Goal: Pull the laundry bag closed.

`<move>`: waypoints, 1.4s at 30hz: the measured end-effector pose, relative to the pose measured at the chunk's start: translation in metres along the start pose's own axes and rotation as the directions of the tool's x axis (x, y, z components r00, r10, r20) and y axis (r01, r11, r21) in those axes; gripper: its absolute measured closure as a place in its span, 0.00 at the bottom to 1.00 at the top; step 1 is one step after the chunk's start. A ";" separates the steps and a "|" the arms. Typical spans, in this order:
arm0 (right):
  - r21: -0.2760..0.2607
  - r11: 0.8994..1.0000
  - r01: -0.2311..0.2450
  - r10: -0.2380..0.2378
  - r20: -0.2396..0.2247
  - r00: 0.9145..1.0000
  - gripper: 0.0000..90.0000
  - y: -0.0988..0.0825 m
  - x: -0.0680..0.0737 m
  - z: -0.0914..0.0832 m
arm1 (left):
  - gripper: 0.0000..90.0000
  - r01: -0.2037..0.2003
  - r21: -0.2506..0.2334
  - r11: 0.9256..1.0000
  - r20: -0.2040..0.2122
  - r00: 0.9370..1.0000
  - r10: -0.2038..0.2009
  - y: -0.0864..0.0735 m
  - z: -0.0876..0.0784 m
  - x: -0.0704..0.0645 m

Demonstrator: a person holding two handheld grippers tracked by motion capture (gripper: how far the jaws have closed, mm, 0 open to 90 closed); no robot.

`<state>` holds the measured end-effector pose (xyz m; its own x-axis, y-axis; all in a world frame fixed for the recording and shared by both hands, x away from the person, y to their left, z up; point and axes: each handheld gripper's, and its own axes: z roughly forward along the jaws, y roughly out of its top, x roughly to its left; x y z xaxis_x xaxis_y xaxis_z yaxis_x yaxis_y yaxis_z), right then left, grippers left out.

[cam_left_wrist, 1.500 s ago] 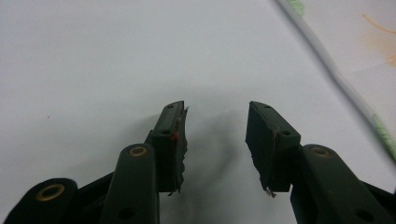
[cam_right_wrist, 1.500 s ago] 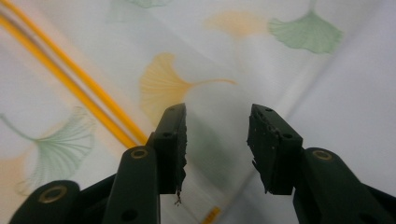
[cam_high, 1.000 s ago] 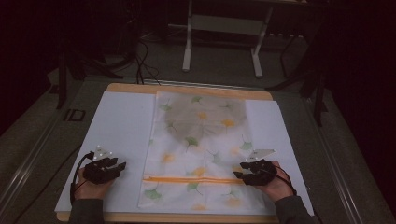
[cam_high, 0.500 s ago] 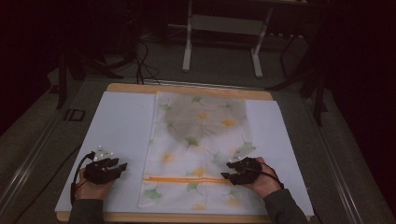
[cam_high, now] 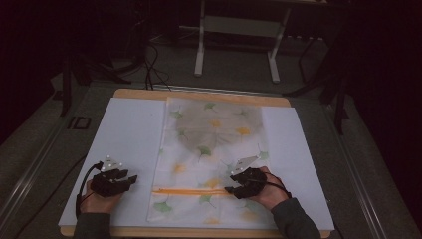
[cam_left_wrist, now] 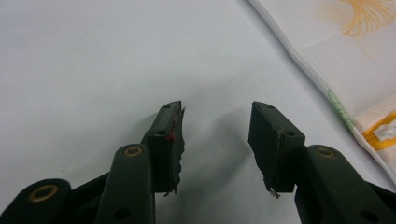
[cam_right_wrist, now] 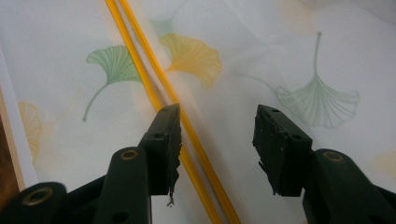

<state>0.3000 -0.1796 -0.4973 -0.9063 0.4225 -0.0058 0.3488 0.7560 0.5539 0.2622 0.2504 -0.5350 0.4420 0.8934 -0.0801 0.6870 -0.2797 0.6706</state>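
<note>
A white cloth pouch (cam_high: 214, 144) printed with green and orange ginkgo leaves lies flat in the middle of the white mat (cam_high: 124, 134). An orange zipper (cam_high: 191, 190) runs across its near end. My right gripper (cam_high: 230, 189) hovers over the zipper's right end, open and empty, its jaws having just opened wider. In the right gripper view the zipper (cam_right_wrist: 140, 56) passes under the left jaw of that gripper (cam_right_wrist: 217, 112). My left gripper (cam_high: 133, 178) rests on the mat left of the pouch, open with nothing between its jaws, which also just widened. The left gripper view shows its gripper (cam_left_wrist: 215, 109) beside the pouch's edge (cam_left_wrist: 355, 60).
The mat lies on a wooden table whose edge (cam_high: 199, 94) shows at the far side. A metal stand (cam_high: 234, 25) and cables (cam_high: 149, 55) are on the dark floor beyond. Bare mat flanks the pouch on both sides.
My right gripper has slid left from the pouch's right edge onto the cloth at the zipper's end. The left gripper has stayed where it was.
</note>
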 end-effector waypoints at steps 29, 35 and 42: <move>-0.031 0.997 0.070 -0.072 -0.058 0.996 0.57 0.038 0.017 0.018 | 0.61 -0.014 0.009 1.000 -0.002 1.000 0.014 0.001 0.001 -0.001; -0.036 0.996 0.087 -0.089 -0.069 0.994 0.57 0.047 0.021 0.024 | 0.61 -0.016 0.009 1.000 -0.002 1.000 0.016 0.001 0.001 -0.002; -0.041 0.994 0.098 -0.101 -0.077 0.992 0.57 0.055 0.026 0.028 | 0.61 -0.020 0.011 1.000 0.000 1.000 0.020 0.001 0.001 -0.002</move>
<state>0.3028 -0.1132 -0.4904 -0.9527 0.3040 0.0021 0.2478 0.7725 0.5847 0.2627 0.2477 -0.5345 0.4561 0.8874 -0.0666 0.6842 -0.3019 0.6638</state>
